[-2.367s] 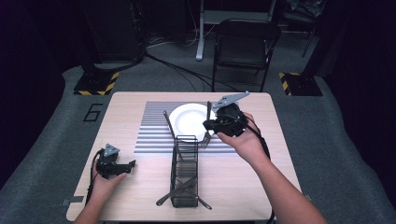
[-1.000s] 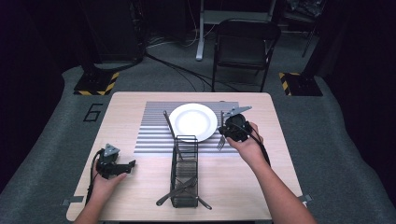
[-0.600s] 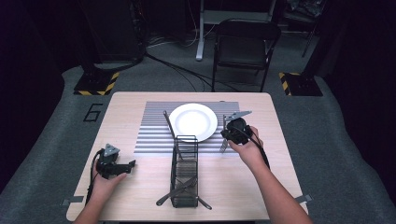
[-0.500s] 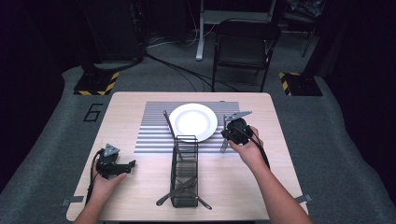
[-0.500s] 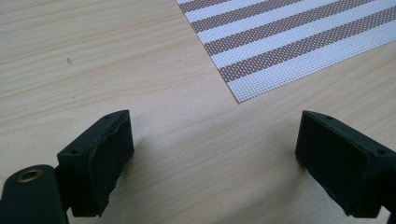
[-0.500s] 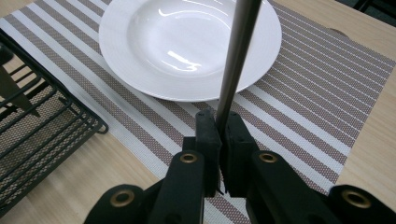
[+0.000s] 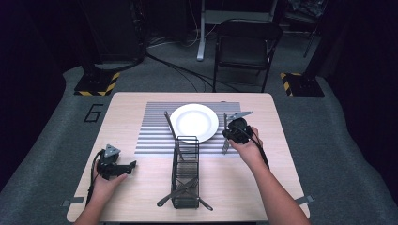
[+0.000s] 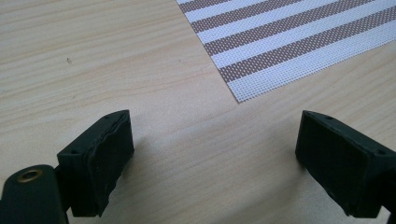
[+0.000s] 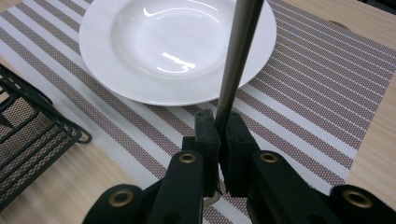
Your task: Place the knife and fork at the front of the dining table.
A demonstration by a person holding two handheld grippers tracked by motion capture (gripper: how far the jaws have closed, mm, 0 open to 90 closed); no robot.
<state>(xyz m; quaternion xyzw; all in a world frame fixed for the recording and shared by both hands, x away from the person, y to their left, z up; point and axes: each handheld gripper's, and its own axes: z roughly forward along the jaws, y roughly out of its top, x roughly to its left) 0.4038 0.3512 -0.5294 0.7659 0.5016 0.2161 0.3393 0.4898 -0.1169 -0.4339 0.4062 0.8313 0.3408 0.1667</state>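
Note:
My right gripper (image 7: 228, 136) hovers just right of the white plate (image 7: 193, 123), over the right part of the striped placemat (image 7: 152, 136). It is shut on the handle of a metal piece of cutlery (image 7: 225, 140). In the right gripper view that handle (image 9: 238, 51) rises from between the pads of my right gripper (image 9: 219, 122) and crosses in front of the plate (image 9: 107, 70). My left gripper (image 7: 131, 165) rests at the table's near left. It stands wide open over bare wood, left gripper (image 8: 215, 140) near the placemat's corner (image 8: 261, 79).
A black wire caddy (image 7: 185, 171) stands at the near middle with cutlery sticking out of its front end; its edge (image 9: 32, 135) shows at the left. Another utensil (image 7: 168, 124) lies left of the plate. A folding chair (image 7: 246, 47) stands beyond the table.
My right gripper has carried the cutlery from over the plate's right rim to the right and nearer, lower over the placemat. The left gripper has stayed put.

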